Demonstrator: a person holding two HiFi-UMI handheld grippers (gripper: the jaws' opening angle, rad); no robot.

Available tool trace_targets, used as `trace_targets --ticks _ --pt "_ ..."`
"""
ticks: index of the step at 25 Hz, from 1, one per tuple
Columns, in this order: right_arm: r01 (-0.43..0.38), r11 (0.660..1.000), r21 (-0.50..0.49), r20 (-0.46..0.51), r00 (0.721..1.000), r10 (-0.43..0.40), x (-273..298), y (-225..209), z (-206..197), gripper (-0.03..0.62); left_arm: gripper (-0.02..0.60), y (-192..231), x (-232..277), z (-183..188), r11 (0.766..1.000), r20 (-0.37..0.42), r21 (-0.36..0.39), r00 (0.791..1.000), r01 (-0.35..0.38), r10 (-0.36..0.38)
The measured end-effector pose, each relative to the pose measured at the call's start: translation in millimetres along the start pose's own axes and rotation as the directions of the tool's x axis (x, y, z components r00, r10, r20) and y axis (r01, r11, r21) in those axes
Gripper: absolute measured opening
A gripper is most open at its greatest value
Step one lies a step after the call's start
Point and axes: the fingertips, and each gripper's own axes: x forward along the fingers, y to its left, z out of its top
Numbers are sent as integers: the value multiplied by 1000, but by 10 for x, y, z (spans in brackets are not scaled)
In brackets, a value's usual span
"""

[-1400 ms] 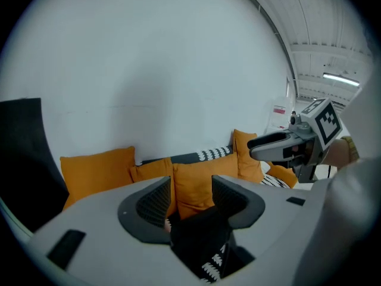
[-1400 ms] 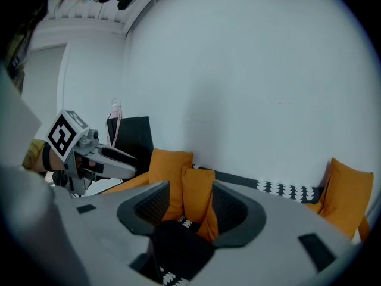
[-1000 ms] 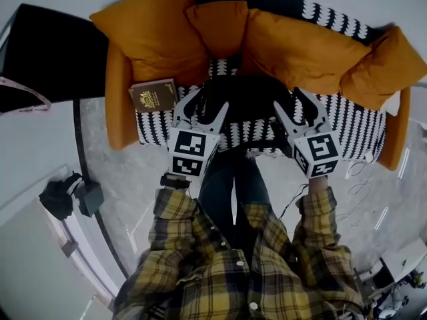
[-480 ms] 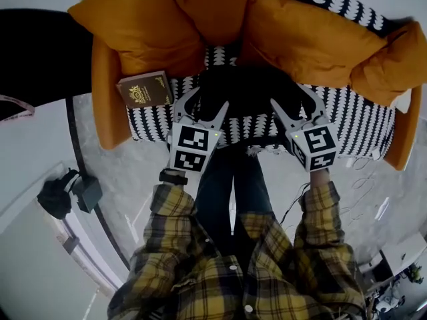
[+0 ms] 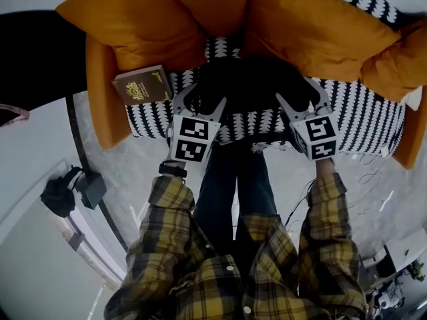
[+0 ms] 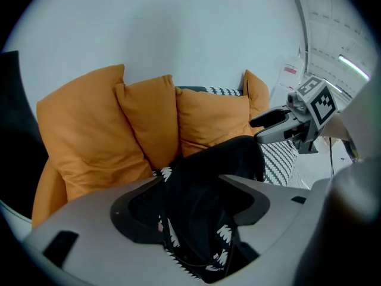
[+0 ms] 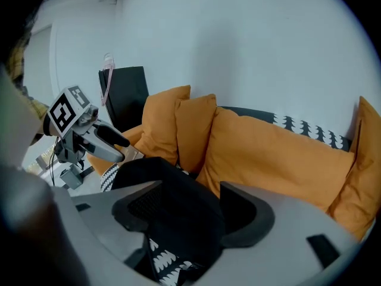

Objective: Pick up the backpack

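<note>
Now, backpack [image 5: 248,85]: black, slumped on the sofa [image 5: 373,122] seat, left of middle, against the orange cushions [image 5: 133,19] at the far side. Your left gripper [image 5: 202,101] is at its left flank, jaws wide and opening, with black fabric in the gap but not clamped. Your right gripper [image 5: 303,99] is at the right flank, jaws likewise wide and opening, the backpack's edge between them, not gripped. Book [image 5: 141,85] lies at the seat's left end, near the left gripper.
</note>
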Motion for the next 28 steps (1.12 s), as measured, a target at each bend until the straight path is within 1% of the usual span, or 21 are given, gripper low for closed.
trace_targets --ticks 4,8,13,16,19,24,28 --pt "2 1000 16 -9 1000 -2 65 -31 -92 305 286 38 142 -104 1000 -26 -3 1000 3 -3" --pt "-2 1000 24 -27 1000 3 151 -85 -209 319 296 62 300 -228 1000 -54 -12 998 22 -23" --pt "-18 1000 -7 -66 998 17 280 -165 -376 331 334 59 466 -409 998 -91 -37 994 59 -62" --pt "-16 1000 -22 -73 997 14 325 -224 -414 333 344 64 536 -503 997 -110 -50 991 66 -71" --pt "-23 999 -35 -115 993 19 374 -264 -532 337 345 58 612 -589 995 -126 -62 989 72 -80" --pt "-66 997 -30 -189 980 60 455 -272 -783 339 345 16 738 -703 994 -154 -59 983 88 -96" --pt "-93 996 4 -221 971 92 524 -259 -918 337 345 6 834 -768 994 -162 -73 982 85 -96"
